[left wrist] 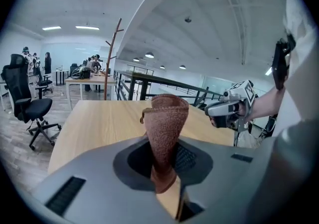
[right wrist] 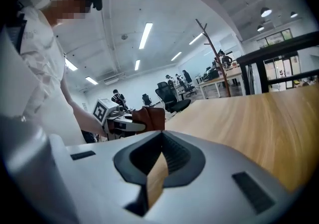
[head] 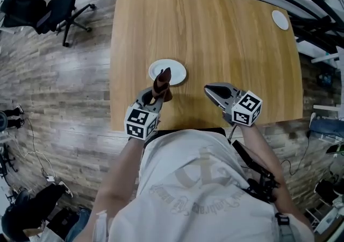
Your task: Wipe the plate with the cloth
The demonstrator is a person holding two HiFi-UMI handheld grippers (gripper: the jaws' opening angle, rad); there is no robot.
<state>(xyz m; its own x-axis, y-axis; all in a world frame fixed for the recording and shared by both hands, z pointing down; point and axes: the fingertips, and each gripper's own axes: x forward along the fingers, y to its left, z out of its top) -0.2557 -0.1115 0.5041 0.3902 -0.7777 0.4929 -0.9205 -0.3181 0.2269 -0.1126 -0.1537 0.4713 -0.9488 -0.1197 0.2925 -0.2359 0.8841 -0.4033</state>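
Observation:
A white plate [head: 173,70] lies on the wooden table [head: 226,36] near its front edge. My left gripper [head: 157,94] is shut on a brown cloth [head: 162,80], which sticks up over the plate's near rim. In the left gripper view the cloth [left wrist: 167,123] stands rolled and upright between the jaws of that gripper [left wrist: 167,151]. My right gripper [head: 210,91] hovers to the right of the plate, shut with nothing in it. The right gripper view shows its jaws [right wrist: 160,156] closed over bare table, with the left gripper [right wrist: 119,124] and cloth [right wrist: 148,117] beyond. Neither gripper view shows the plate.
A small white disc [head: 280,19] sits at the table's far right corner. A black office chair [head: 60,5] stands on the floor to the left. Railings and a wooden coat stand [left wrist: 113,54] lie beyond the table's far edge.

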